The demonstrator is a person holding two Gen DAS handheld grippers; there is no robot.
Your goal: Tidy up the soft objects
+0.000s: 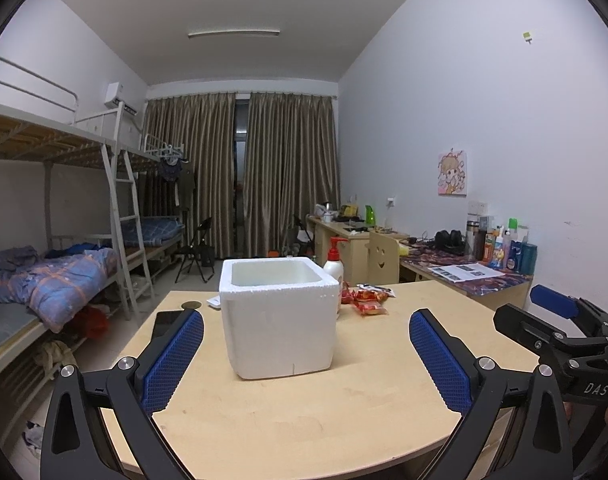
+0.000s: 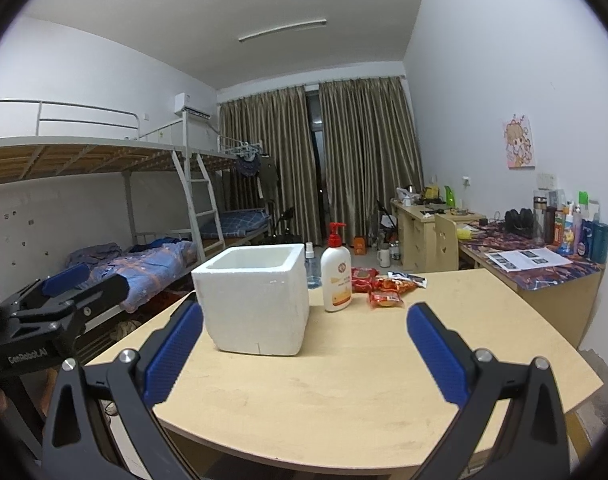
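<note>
Foam box [image 1: 278, 320] upright; interior hidden.

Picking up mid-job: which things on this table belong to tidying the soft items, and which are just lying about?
For the job:
red snack packets
white foam box
left hand-held gripper, open
right hand-held gripper, open

Lying about:
lotion pump bottle
small spray bottle

— White foam box [image 1: 278, 320] on pale wood table [image 1: 344, 412]. Red snack packets [image 2: 386, 286] behind.

— White bottle [image 2: 336, 276], red pump, orange label. Blue dimpled pads [image 1: 172, 364] on black grippers. Blue-orange checked blanket [image 1: 52, 280], brown curtains [image 1: 240, 172].
</note>
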